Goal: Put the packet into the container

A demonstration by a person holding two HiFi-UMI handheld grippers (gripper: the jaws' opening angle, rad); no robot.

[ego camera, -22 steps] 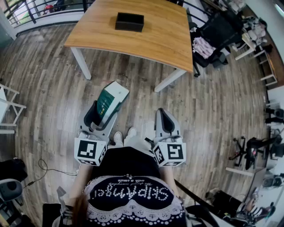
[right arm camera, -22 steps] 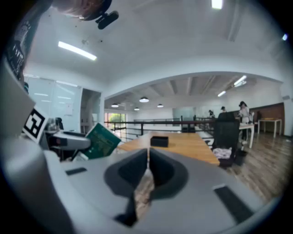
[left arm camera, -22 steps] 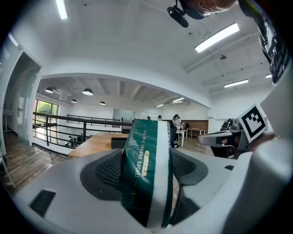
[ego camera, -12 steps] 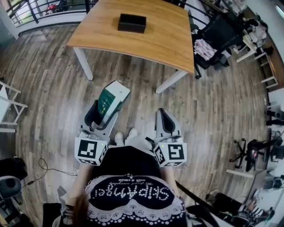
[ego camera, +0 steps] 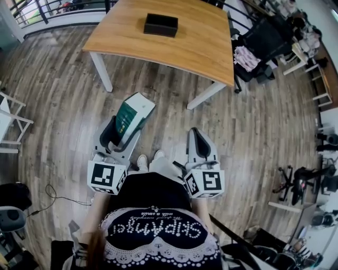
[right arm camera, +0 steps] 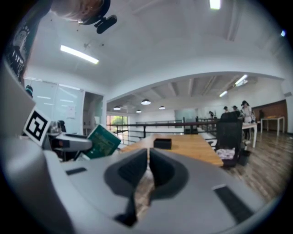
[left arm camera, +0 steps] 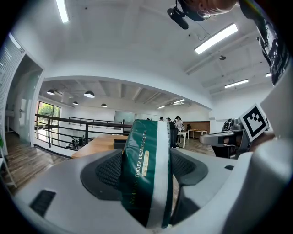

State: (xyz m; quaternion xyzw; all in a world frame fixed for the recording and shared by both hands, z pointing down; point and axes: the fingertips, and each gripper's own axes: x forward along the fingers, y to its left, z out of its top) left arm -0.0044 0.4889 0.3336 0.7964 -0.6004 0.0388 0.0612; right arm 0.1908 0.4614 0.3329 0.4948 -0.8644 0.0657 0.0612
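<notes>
A green and white packet sticks forward out of my left gripper, which is shut on it above the wooden floor. In the left gripper view the packet stands on edge, pinched between the two dark pads. My right gripper is held level beside it with its jaws shut and nothing between them, as the right gripper view also shows. The black container lies on the wooden table ahead, well beyond both grippers. It shows small in the right gripper view.
A dark chair with clothes stands at the table's right side. A white rack is at the left edge and a railing runs along the far left. Office chairs and gear crowd the right wall.
The table and container have slid slightly rightward in the head view. Both grippers keep the same pose and the left one keeps its hold on the packet.
</notes>
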